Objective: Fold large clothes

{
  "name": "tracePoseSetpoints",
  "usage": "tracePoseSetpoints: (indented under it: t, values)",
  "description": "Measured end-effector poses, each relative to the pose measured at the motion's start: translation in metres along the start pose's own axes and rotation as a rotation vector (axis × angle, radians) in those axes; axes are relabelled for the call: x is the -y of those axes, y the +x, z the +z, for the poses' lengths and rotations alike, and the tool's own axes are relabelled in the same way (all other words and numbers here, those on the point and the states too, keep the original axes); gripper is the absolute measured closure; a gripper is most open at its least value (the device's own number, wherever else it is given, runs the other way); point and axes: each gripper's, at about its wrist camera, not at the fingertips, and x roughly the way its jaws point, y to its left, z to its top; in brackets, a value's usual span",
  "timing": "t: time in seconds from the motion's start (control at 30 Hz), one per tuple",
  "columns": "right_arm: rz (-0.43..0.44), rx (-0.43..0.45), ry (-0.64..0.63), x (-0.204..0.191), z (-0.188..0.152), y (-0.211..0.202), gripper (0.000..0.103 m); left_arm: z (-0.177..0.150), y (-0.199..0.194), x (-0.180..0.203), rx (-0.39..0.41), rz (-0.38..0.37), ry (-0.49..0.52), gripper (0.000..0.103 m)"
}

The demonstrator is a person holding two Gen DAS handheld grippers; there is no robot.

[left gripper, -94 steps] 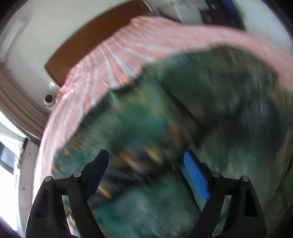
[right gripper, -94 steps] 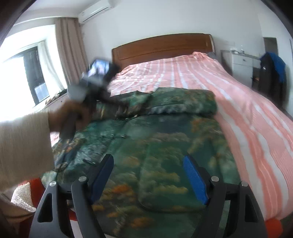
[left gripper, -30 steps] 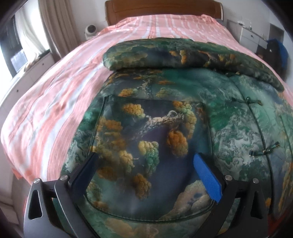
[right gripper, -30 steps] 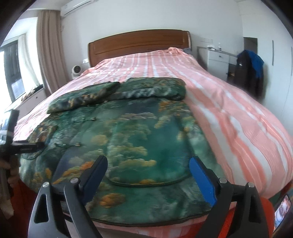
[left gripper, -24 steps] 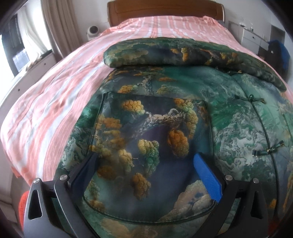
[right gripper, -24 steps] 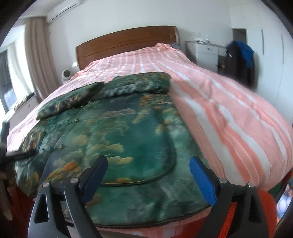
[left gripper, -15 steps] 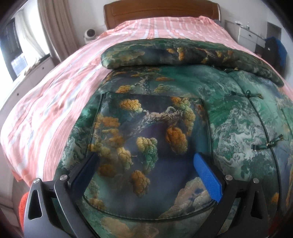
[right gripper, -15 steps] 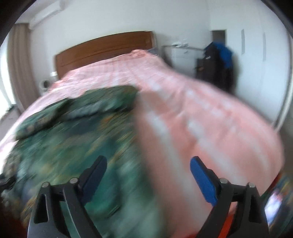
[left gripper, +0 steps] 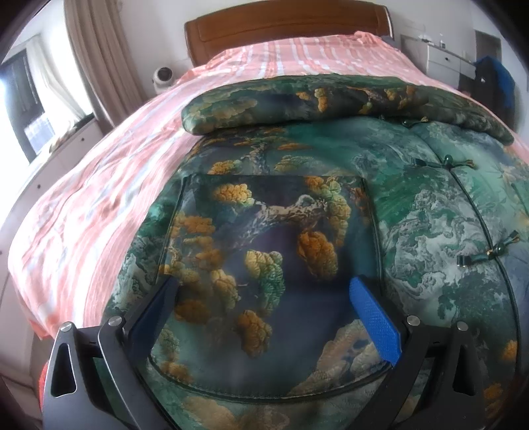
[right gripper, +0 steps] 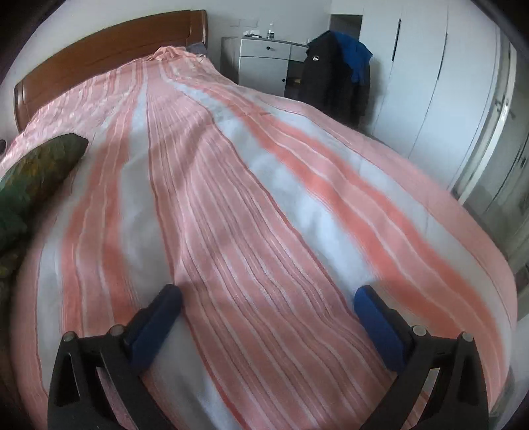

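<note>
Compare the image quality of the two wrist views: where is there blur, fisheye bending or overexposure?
Left wrist view: sharp on the green patterned jacket; the window at the left is blown out; the headboard bows with fisheye curvature. Right wrist view: softer, with smeared stripes on the pink striped bedspread, suggesting motion blur; the wardrobe edges curve near the rim.

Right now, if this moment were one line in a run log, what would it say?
left gripper: open, over green jacket pocket | right gripper: open, over striped bedspread | sleeves folded across | nothing gripped
</note>
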Motion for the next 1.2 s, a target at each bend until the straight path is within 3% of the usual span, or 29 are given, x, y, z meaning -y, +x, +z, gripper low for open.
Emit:
tracePoseSetpoints:
  t: [0.13, 1.2]
  values:
    - [-0.042, -0.008, -0.034, -0.0064, -0.0004, -0.0027, 0.0, 0.0, 0.0012, 0.0001, 0.005, 0.007, -0.001, 0.0]
    - [-0.017, -0.023, -0.021, -0.0032, 0.0032, 0.0003, 0.0, -0.0063, 0.0006, 0.0027, 0.046, 0.024, -0.02, 0.0]
